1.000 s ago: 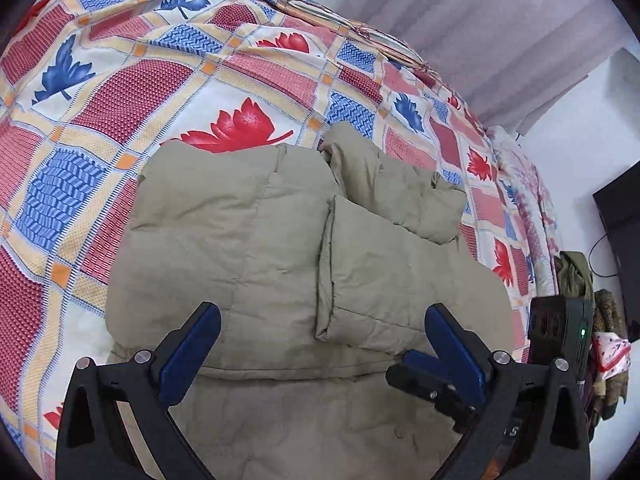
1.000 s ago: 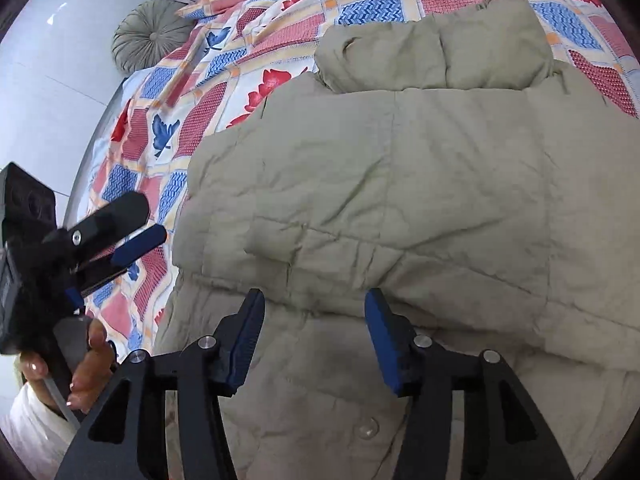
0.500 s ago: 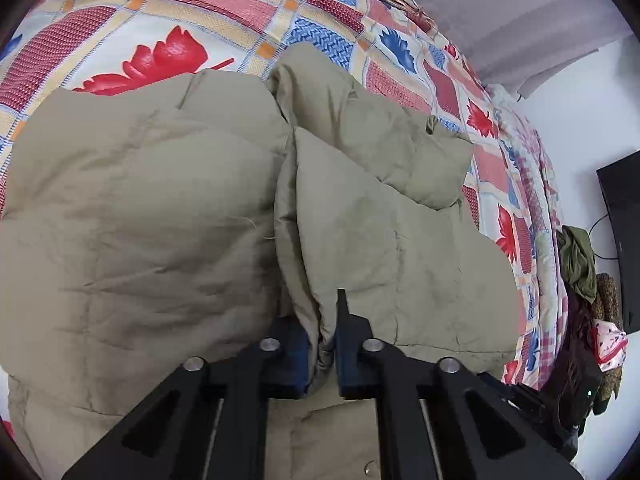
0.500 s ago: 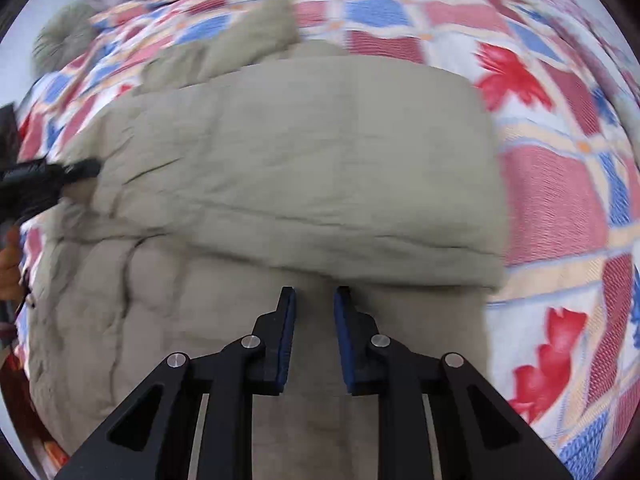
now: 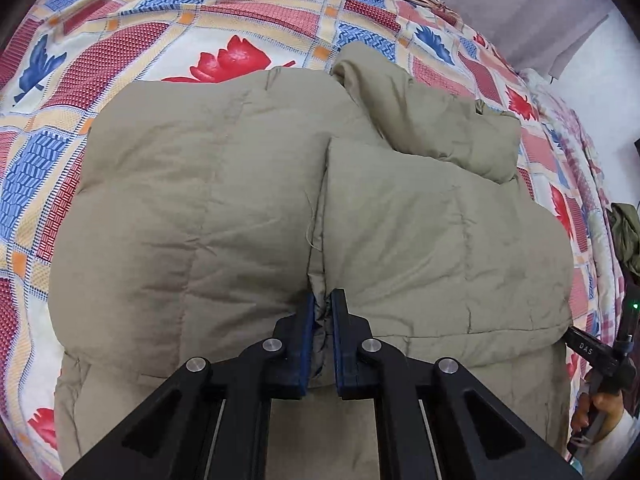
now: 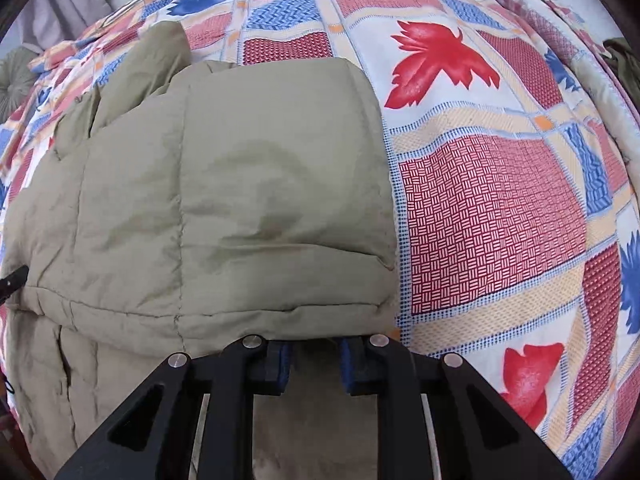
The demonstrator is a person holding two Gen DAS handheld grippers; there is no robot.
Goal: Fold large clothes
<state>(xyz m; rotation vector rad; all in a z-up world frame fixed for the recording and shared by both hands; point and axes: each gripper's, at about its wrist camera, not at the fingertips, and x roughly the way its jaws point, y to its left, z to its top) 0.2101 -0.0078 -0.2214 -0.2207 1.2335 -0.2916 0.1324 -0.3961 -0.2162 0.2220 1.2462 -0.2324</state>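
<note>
Pinching the khaki padded jacket point(image 5: 248, 200) on the bed point(image 6: 500, 220), your left gripper point(image 5: 322, 320) is clamped; your right gripper point(image 6: 314, 356) stands part-open over the fabric

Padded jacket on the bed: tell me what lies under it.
Around the khaki jacket shows the patchwork bedspread with red and blue leaves. Its folded panels rest on its own lower part; anything beneath is covered.
</note>
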